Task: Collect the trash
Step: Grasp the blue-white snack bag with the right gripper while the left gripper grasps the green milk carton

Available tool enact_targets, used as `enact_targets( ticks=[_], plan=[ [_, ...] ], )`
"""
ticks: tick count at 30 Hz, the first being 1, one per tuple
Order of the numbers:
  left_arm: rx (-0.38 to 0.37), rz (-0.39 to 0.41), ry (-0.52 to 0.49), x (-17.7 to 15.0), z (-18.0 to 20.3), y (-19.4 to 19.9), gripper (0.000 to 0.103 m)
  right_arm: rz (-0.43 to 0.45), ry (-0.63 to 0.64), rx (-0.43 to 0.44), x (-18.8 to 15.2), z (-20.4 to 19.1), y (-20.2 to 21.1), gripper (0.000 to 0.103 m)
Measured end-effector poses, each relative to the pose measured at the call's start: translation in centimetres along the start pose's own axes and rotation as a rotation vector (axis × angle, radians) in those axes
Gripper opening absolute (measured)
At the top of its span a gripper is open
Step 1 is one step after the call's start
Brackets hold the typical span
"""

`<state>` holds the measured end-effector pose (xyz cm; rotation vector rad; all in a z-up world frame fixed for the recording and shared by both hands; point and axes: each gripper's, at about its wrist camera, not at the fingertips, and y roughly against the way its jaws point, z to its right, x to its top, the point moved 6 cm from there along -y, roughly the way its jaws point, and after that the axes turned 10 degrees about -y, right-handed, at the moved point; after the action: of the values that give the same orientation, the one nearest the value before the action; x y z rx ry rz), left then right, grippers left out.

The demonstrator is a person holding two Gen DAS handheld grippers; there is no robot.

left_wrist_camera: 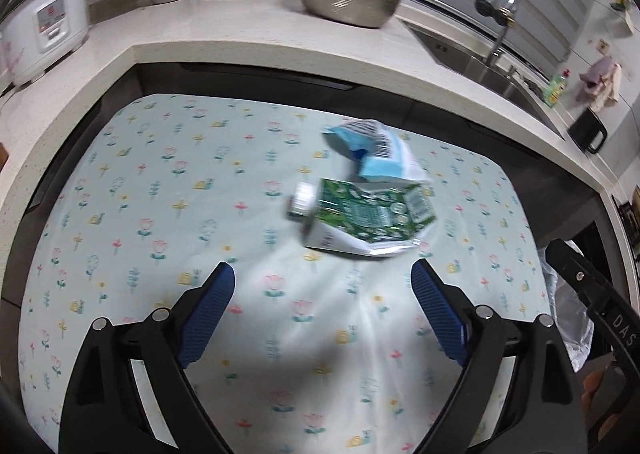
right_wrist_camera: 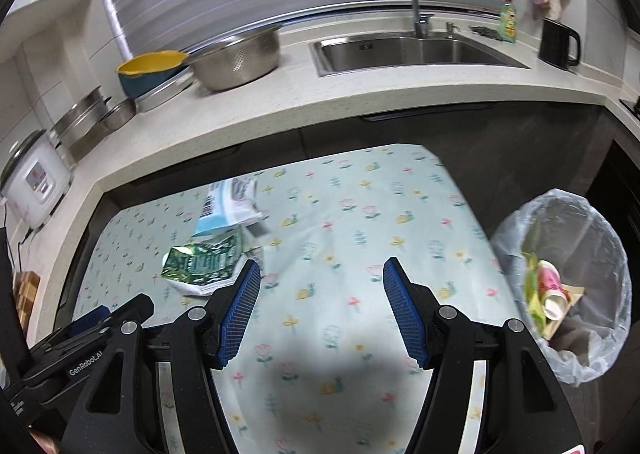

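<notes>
A crushed green carton (left_wrist_camera: 368,216) with a white cap lies on the floral tablecloth (left_wrist_camera: 168,190). A crumpled blue and white wrapper (left_wrist_camera: 380,150) lies just behind it. My left gripper (left_wrist_camera: 322,274) is open and empty, a little short of the carton. In the right wrist view the carton (right_wrist_camera: 202,264) and the wrapper (right_wrist_camera: 230,206) lie to the left. My right gripper (right_wrist_camera: 320,270) is open and empty above the tablecloth (right_wrist_camera: 360,214). A bin (right_wrist_camera: 580,222) lined with a clear bag stands at the right, holding cups and paper.
A stone counter (right_wrist_camera: 360,94) wraps around the table's far side with a steel colander (right_wrist_camera: 236,58), stacked pans, a yellow bowl (right_wrist_camera: 150,60) and a rice cooker (left_wrist_camera: 44,26). A sink (right_wrist_camera: 412,50) with a tap, a green bottle and a black kettle (right_wrist_camera: 558,40) sit at the back right.
</notes>
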<state>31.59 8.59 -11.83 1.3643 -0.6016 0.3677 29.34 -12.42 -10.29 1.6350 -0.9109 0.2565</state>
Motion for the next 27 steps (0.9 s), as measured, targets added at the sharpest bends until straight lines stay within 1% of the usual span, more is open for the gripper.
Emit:
enact_targets(
  ticks=[2, 5, 7, 12, 16, 18, 25, 26, 27],
  plan=[
    [0.012, 0.001, 0.012, 0.1, -1.3, -0.2, 0.086, -0.013, 0.021, 0.012, 0.0, -1.5, -1.2, 0.062],
    [0.030, -0.002, 0.029, 0.4, -3.2, -0.7, 0.086, -0.037, 0.038, 0.035, 0.1, -3.7, -3.2, 0.066],
    [0.041, -0.005, 0.040, 0.6, -4.3, -1.1, 0.086, -0.053, 0.054, 0.051, 0.3, -5.0, -4.4, 0.067],
    [0.061, -0.014, 0.067, 1.1, -6.8, -2.3, 0.086, -0.068, 0.122, 0.049, 1.3, -8.3, -7.7, 0.071],
    [0.067, -0.017, 0.084, 1.3, -8.1, -2.9, 0.086, -0.077, 0.171, 0.055, 1.9, -10.4, -10.3, 0.075],
    [0.062, -0.018, 0.095, 1.5, -8.6, -3.2, 0.086, -0.092, 0.176, 0.063, 2.1, -11.0, -11.4, 0.075],
    [0.043, -0.019, 0.106, 1.8, -8.9, -3.8, 0.086, -0.112, 0.208, 0.012, 2.1, -11.3, -14.7, 0.075],
    [0.038, -0.018, 0.104, 1.9, -8.7, -3.9, 0.086, -0.117, 0.207, 0.006, 2.1, -11.2, -15.0, 0.074],
    [0.033, -0.018, 0.101, 1.9, -8.4, -4.0, 0.086, -0.121, 0.204, 0.007, 2.1, -11.0, -15.2, 0.070]
  ],
)
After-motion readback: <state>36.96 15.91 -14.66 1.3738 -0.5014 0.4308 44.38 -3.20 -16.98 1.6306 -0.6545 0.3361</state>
